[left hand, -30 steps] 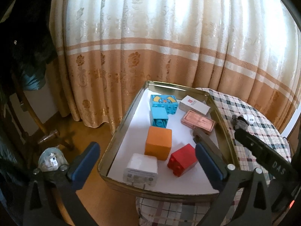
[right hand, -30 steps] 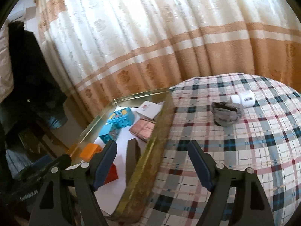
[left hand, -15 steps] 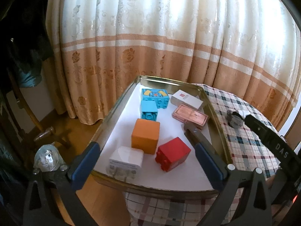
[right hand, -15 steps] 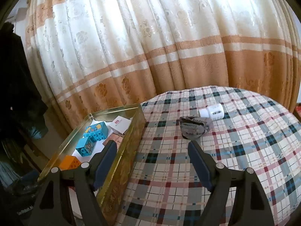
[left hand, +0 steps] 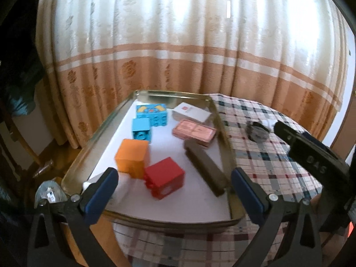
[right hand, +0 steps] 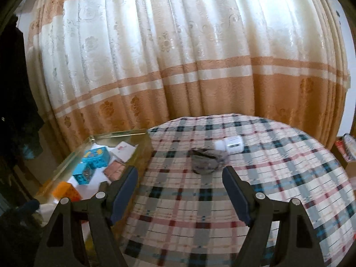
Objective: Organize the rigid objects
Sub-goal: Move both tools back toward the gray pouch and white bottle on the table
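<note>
right gripper (right hand: 180, 189) now off tray (right hand: 142, 155)

A cream curtain (right hand: 178, 44) with floral embossing and orange bands is being lit from behind, and most of both frames is being filled by it. The lower right of each frame is being taken up by a plaid tablecloth (right hand: 278, 189). A wooden floor (left hand: 64, 153) is being shown at lower left, and dark garments (right hand: 15, 122) are being hung at the left edge.

Left tool (left hand: 173, 190): black triangular plastic arms with cutouts, blue pads (left hand: 101, 191) on the fingertips, silver screws at the joints. Right tool (right hand: 180, 187): same build; seen from the left camera, its black body carries white letters "DAS".
</note>
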Tool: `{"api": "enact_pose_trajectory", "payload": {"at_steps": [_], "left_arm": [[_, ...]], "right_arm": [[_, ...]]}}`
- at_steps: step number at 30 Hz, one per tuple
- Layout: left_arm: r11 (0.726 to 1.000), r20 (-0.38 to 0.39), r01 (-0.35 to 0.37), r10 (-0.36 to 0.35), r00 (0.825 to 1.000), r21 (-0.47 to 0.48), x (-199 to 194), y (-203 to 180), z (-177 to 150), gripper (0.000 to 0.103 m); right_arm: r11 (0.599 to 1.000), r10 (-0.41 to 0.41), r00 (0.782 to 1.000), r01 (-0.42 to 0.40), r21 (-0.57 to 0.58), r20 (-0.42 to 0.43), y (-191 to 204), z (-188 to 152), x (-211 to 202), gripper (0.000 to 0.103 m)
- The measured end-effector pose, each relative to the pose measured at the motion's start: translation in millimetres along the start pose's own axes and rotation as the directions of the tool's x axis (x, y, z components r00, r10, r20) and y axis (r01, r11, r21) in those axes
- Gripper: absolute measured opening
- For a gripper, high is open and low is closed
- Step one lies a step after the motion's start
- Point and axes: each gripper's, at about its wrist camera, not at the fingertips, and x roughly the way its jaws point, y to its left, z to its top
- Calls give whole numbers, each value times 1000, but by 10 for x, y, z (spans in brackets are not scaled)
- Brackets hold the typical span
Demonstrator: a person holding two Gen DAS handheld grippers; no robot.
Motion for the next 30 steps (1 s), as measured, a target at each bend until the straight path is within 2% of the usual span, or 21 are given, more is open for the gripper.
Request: {"api": "enact_pose_trajectory", "payload": {"at_steps": [3, 8, 15, 21, 27, 30], "left_arm": [[1000, 11, 10, -10, 1000, 28, -9, -110, 10, 102], [996, 22, 46, -48, 999, 71, -5, -320, 44, 102], [988, 40, 93, -98, 994, 124, -2, -614, 92, 102], [981, 21, 137, -142, 990, 141, 44, -787, 106, 102], [974, 3, 163, -165, 986, 155, 90, -935, 116, 102], [970, -5, 173, -175, 985, 170, 106, -1009, 114, 102]], "right_arm": [[1000, -11, 1000, 11, 16, 5, -92, 19, -13, 80], [997, -79, 997, 79, 0, 18, -234, 40, -21, 80], [985, -168, 985, 167, 49, 31, -619, 99, -33, 80], [975, -196, 980, 192, 116, 28, -904, 137, -49, 80], [964, -246, 969, 241, 114, 29, -1047, 164, -49, 80], [960, -243, 970, 238, 150, 18, -1160, 175, -44, 80]]}}
